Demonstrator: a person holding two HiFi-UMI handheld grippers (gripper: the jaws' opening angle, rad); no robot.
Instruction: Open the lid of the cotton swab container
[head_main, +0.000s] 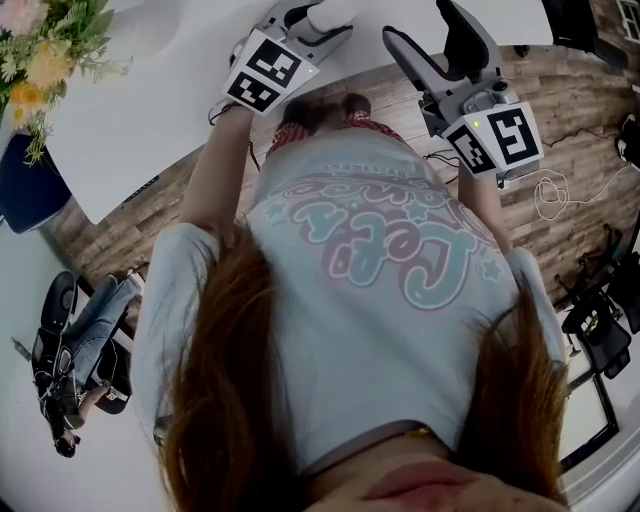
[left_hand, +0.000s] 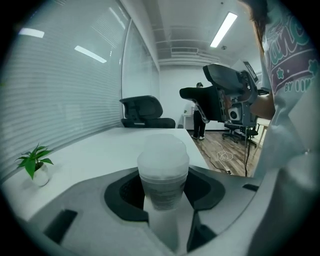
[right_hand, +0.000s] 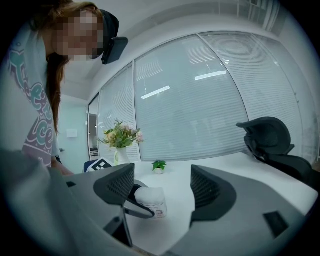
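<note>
A translucent white cotton swab container (left_hand: 163, 172) with a domed lid stands upright on the white table (left_hand: 100, 150). My left gripper (left_hand: 164, 186) is shut on its body, with the dark pads (left_hand: 125, 192) against both sides and the lid above them. In the right gripper view the same container (right_hand: 151, 201) sits a little ahead and to the left, with a left-gripper finger curved round it. My right gripper (right_hand: 162, 175) is open with nothing between its jaws. In the head view the left gripper (head_main: 318, 22) and right gripper (head_main: 417, 18) reach over the table edge.
A vase of flowers (right_hand: 120, 142) and a small potted plant (right_hand: 159, 166) stand farther back on the table. A black office chair (right_hand: 270, 140) is at the far side. Cables (head_main: 560, 190) lie on the wooden floor. A person (left_hand: 200, 115) stands in the background.
</note>
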